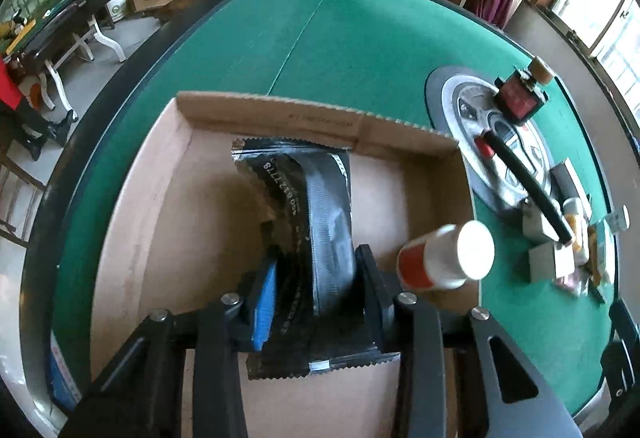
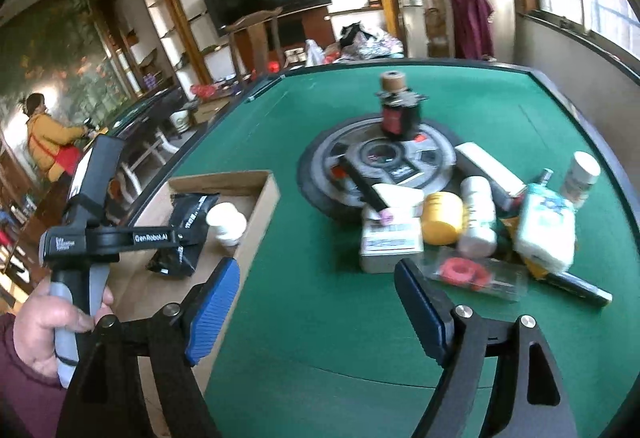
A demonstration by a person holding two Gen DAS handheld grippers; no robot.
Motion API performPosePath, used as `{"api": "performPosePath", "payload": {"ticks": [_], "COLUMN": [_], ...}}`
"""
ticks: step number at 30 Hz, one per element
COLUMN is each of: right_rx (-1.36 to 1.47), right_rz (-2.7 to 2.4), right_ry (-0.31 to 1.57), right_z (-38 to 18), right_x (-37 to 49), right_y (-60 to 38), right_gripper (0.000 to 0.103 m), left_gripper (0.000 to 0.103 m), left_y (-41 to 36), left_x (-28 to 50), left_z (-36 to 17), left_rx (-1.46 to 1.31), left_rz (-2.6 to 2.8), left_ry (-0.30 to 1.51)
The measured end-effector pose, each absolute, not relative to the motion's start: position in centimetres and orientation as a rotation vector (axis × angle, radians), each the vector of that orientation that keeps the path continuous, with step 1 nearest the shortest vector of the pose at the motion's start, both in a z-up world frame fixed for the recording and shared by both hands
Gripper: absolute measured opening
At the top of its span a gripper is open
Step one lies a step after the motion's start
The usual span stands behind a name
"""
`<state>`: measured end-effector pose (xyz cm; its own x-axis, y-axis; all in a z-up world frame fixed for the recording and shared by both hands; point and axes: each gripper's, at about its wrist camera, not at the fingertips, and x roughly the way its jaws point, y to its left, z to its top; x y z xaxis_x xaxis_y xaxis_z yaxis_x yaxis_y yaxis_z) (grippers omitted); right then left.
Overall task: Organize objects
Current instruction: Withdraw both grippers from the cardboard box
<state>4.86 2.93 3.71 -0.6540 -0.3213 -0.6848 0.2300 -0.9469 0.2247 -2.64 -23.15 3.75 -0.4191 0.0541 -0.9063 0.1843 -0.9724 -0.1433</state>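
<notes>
The black packet [image 1: 320,222] hangs inside the cardboard box [image 1: 132,222], pinched between the fingers of the left gripper [image 1: 316,290], whose jaws are closed down to the packet's width. Its far end reaches the box's far wall; whether its lower edge touches the box floor is hard to tell. A white bottle [image 1: 444,258] with a red label stands in the box's right corner, just beside the packet.

From the right wrist view the same packet [image 2: 188,230] and bottle [image 2: 226,224] sit in the box [image 2: 256,194], with the left gripper [image 2: 120,238] held over them by a hand [image 2: 52,326].

The right gripper [image 2: 316,302] hovers over the green table [image 2: 320,338], jaws wide apart and holding nothing. Ahead of it lies a clutter: a clear pack with a red ring [image 2: 464,274], a grey tin [image 2: 390,244], a yellow tub [image 2: 442,218], a white bottle on its side [image 2: 478,214] and a white pouch [image 2: 548,226]. Beyond them is a round centre disc [image 2: 380,166] with a dark red-labelled bottle [image 2: 398,110] standing on it
</notes>
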Motion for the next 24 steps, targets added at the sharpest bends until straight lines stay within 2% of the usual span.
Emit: {"api": "performPosePath", "payload": {"ticks": [2, 7, 10, 11, 12, 14, 15, 16, 17, 18, 19, 21, 24], "right_rx": [1.110, 1.166, 1.239, 1.236, 1.223, 1.106, 0.983, 0.802, 0.602, 0.544, 0.598, 0.940, 1.041], "right_rz": [-2.633, -2.721, -2.738, -2.766, -2.801, -2.895, -2.942, -2.978, -2.974, -2.944, -2.911, -2.852, -2.913], "right_ry": [-0.176, -0.186, -0.163, -0.133, -0.092, -0.006, 0.020, 0.029, -0.004, -0.060, -0.117, -0.160, -0.139], "right_z": [4.1, 5.2, 6.5, 7.4, 8.8, 12.5, 14.1, 15.5, 16.2, 15.7, 14.8, 11.4, 7.5], "right_x": [5.2, 4.9, 3.1, 2.6, 2.3, 2.5, 3.4, 4.7, 6.2, 6.8, 6.6, 4.3, 4.1], "right_y": [4.2, 8.1, 10.2, 10.8, 11.2, 12.0, 12.3, 12.7, 13.4, 14.1, 14.6, 14.7, 14.9], "right_gripper": [0.084, 0.089, 0.089, 0.089, 0.089, 0.090, 0.092, 0.103, 0.103, 0.103, 0.103, 0.103, 0.103], "left_gripper": [0.057, 0.070, 0.086, 0.089, 0.090, 0.103, 0.103, 0.103, 0.103, 0.103, 0.103, 0.103, 0.103], "left_y": [-23.5, -23.4, -22.4, -22.0, -21.1, -19.7, -18.6, -17.3, -16.3, -15.0, -13.9, -12.0, -10.3], "left_x": [-2.2, 1.0, 3.8, 4.9, 6.6, 8.8, 10.3, 11.6, 12.1, 12.3, 12.2, 12.1, 12.3], "left_z": [3.9, 7.5, 12.0, 13.6, 15.6, 18.2, 19.3, 20.0, 20.2, 20.1, 19.8, 18.9, 17.3], "left_rx": [1.637, 1.468, 1.234, 1.137, 0.984, 0.754, 0.620, 0.514, 0.499, 0.537, 0.575, 0.618, 0.738], "left_rz": [-2.577, -2.702, -2.780, -2.802, -2.847, -2.922, -2.964, -3.012, -3.040, -3.053, -3.047, -3.031, -3.038], "left_ry": [0.434, 0.512, 0.437, 0.395, 0.328, 0.220, 0.165, 0.118, 0.090, 0.037, -0.014, -0.101, -0.137]}}
